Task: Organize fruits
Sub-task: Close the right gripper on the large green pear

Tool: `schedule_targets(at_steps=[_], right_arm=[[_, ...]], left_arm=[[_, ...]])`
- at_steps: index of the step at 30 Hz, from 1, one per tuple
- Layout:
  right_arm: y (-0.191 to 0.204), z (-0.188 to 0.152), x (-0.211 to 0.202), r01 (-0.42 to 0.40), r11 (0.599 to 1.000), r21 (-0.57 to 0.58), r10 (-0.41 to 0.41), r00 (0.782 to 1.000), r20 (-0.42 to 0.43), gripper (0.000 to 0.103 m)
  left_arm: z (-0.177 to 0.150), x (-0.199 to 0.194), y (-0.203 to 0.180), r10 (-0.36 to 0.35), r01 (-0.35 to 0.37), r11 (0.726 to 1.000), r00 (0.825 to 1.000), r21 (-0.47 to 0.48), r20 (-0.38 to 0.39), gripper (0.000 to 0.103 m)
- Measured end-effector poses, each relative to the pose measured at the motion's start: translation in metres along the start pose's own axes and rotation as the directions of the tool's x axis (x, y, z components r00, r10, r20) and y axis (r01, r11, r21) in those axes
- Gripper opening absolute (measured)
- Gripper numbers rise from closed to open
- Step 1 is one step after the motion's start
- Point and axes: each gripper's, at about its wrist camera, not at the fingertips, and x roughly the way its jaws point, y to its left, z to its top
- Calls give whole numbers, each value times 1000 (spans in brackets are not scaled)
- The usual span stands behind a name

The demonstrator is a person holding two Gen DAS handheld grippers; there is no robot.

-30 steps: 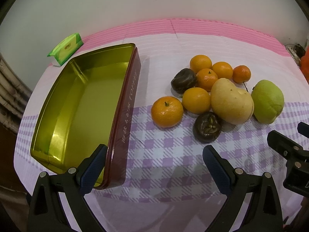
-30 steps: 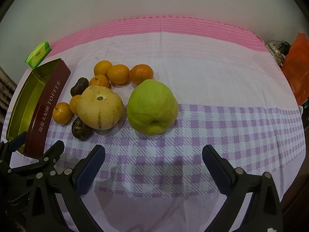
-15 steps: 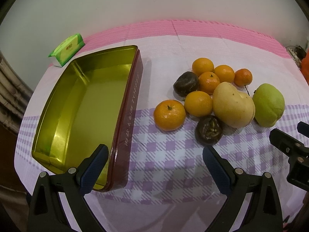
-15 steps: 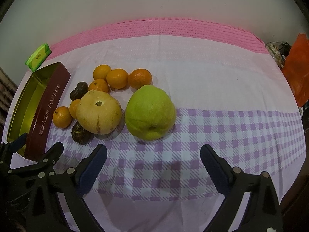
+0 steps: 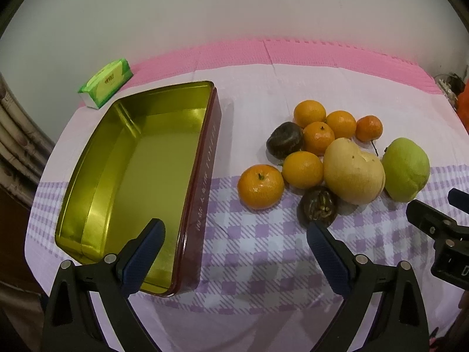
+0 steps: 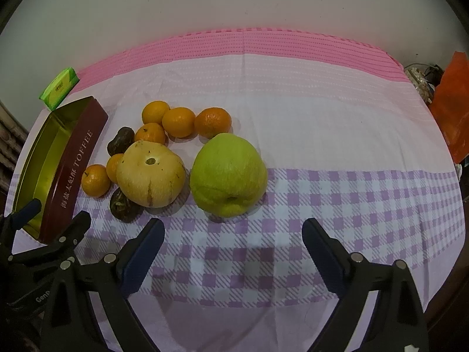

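We're over a table dressed in a cloth [image 6: 293, 123] that runs in bands; deep pink along the far edge, pale pink through the middle, purple-and-white check nearest the cameras; a plain pale wall [image 6: 234, 6] stands right behind it.

On the left sits the open toffee tin [image 5: 205, 158], gold inside, maroon outside, nothing in it; a small green tissue pack [image 5: 107, 82] lies beyond its far corner, by the wall.

The fruit huddles in one cluster just right of the tin; a big green fruit [image 6: 228, 174] on the right side of the group, a pale yellow fruit [image 6: 151, 174] just beside it, six small oranges [image 5: 260, 187] strung around the back and left, two dark wrinkled fruits [image 5: 318, 210] tucked in among them; every piece is on the cloth.

The left gripper [image 5: 234, 243] hangs with its jaws spread wide, one blue pad over the tin's near corner, nothing between them; the right gripper [image 6: 233, 242] has just been narrowing, yet its jaws are wide apart with bare check cloth between them, the green fruit just beyond the tips.

At the right edge, an orange plastic bag [image 6: 451, 108] and some clutter; at the left, a patterned curtain [image 5: 17, 143].
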Motion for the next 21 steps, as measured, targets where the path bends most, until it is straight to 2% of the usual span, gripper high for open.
schedule_targets(at_steps=[17,21], right_arm=[[-6,14,13,-10,999,-36,9,1000,-13,92],[-5,19,25,-3,999,-44,2,1000,-27,89]], left_arm=[[6,-10,0,-36,35,999,999,18,37,95],[8,-10,-1,-45,44,999,998,26,36,90]])
